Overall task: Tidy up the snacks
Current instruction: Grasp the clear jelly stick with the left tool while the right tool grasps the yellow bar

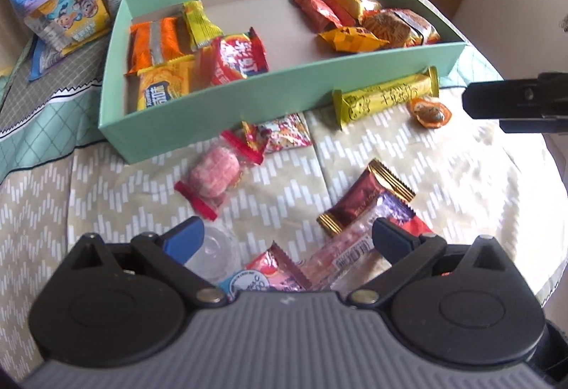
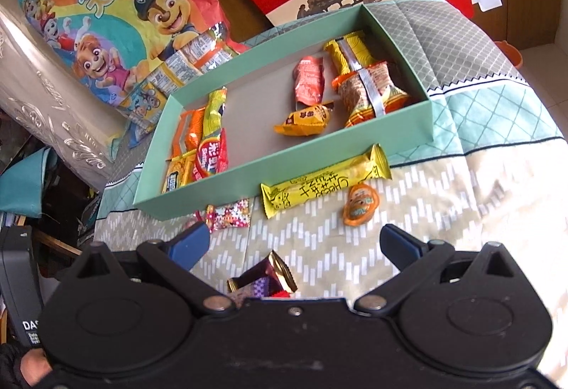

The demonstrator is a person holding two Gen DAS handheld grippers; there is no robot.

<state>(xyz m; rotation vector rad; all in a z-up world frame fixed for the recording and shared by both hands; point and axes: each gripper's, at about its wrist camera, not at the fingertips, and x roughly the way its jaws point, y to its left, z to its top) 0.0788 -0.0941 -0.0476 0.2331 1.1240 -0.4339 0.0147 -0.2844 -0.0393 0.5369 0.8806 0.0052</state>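
Green box [image 1: 227, 112] sits upper centre of frame, snacks grouped at both ends. Yellow bar [image 1: 385, 97] lies just outside its near wall; pink candy [image 1: 213, 177] lower centre. Left gripper [image 1: 285, 234] and right gripper [image 2: 293, 243]: fingers apart, holding nothing.

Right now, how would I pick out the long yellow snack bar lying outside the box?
Find the mint-green box on the patterned cloth. Against its near wall lies the long yellow bar, black line drawing and writing on its wrapper. Its length sets it apart from the small round orange candy beside it.
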